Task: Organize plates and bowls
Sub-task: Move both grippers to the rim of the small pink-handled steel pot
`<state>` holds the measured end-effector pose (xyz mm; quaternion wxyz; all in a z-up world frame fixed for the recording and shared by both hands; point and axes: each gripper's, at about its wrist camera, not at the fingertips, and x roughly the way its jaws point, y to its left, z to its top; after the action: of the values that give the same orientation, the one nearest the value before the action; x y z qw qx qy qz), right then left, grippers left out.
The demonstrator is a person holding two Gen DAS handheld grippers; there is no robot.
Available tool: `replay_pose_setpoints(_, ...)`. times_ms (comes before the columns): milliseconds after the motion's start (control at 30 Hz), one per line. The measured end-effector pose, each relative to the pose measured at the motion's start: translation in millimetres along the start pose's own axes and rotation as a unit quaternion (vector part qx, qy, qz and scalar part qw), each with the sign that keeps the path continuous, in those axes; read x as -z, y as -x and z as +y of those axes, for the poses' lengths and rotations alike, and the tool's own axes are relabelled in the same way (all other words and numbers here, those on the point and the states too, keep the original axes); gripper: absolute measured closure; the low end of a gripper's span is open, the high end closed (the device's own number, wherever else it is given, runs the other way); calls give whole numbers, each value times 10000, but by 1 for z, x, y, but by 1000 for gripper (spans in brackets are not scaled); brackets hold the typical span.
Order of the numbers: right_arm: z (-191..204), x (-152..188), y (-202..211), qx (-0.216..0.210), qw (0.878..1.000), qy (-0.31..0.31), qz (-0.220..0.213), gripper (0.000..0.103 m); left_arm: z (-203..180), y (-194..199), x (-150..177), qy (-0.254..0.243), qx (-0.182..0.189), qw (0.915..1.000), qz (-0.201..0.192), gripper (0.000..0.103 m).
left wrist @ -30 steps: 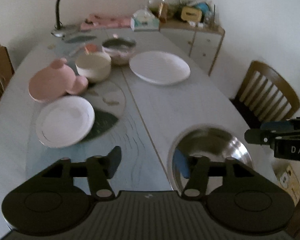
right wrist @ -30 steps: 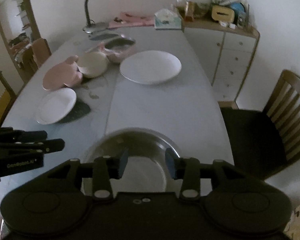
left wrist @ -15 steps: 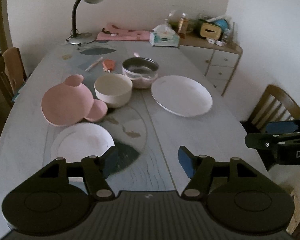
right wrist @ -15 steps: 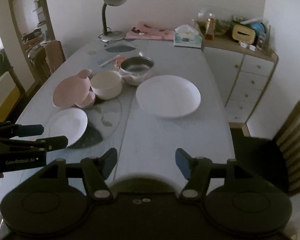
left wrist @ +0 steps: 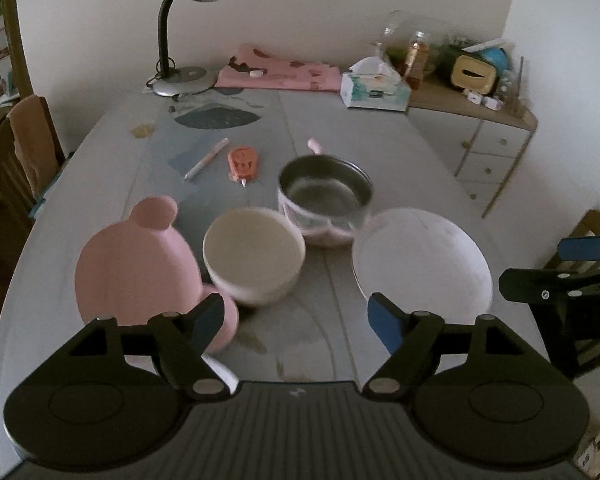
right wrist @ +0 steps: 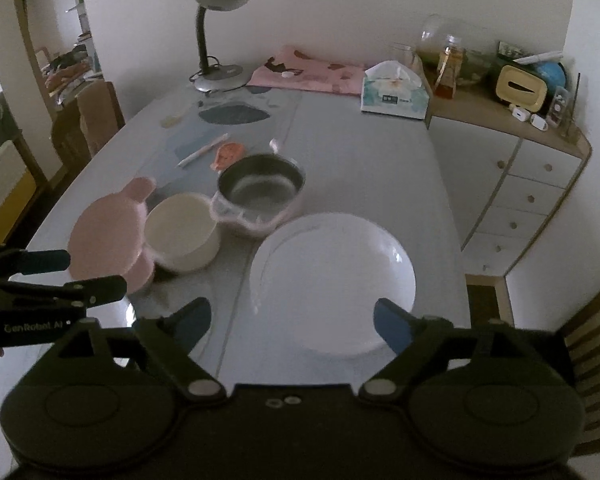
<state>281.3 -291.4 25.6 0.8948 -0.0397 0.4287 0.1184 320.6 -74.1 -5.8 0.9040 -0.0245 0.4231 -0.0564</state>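
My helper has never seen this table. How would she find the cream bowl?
On the grey table, dishes cluster mid-table. The cream bowl sits between the pink bear-shaped plate and the large white plate. Unlike the steel bowl behind it, it is matte and pale.

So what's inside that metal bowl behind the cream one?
The metal bowl looks empty: only bare shiny steel shows on its far inner wall and floor. Its near rim hides the front of the floor. The cream bowl also looks empty.

Grey table [right wrist: 360, 168], white plate [right wrist: 332, 280], cream bowl [right wrist: 181, 236], possibly steel-lined bowl [right wrist: 259, 194]
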Motion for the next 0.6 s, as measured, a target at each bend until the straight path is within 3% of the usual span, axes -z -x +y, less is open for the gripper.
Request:
replay_pose_setpoints(367,-31,-80,-87,-9,9995,-228,196,6,13,-72,-76,31,-135,9997,177,24)
replay_pose_setpoints(600,-42,-112,-141,-86,9984,-377,420,11,22,-124,-103,100,-207,9990,386,24)
